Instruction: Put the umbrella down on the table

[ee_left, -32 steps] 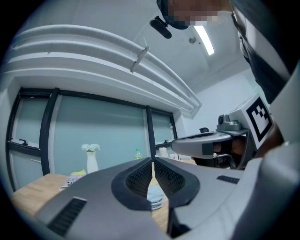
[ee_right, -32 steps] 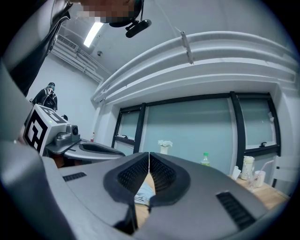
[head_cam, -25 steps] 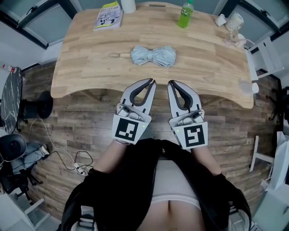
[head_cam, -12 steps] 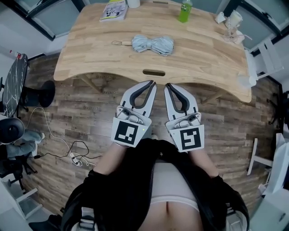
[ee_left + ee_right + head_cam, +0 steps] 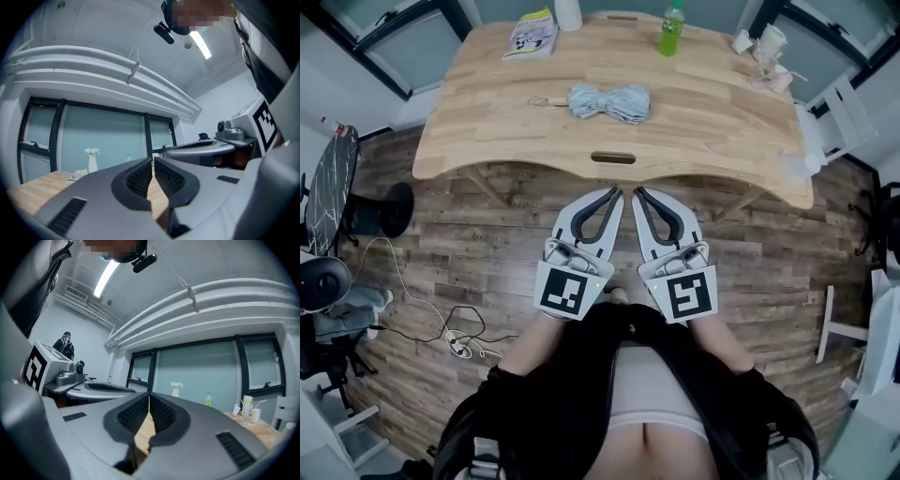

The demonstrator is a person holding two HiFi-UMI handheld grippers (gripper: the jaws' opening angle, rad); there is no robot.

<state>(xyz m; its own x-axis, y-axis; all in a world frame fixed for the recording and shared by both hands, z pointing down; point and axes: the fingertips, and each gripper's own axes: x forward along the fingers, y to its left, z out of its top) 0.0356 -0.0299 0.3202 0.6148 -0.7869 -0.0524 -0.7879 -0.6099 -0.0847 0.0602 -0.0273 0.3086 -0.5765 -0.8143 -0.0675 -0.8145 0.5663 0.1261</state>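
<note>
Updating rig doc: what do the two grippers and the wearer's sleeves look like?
The left gripper and right gripper have pale grey tapered jaws lined with black ribbed pads. Each carries a white cube with black square markers and a small green light. No cables on them show. Sleeves: black jacket over a white top.

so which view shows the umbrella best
The head view: the folded umbrella lies in full on the table, handle to the left. The left gripper view and right gripper view look level across the tabletop; neither shows the umbrella.
</note>
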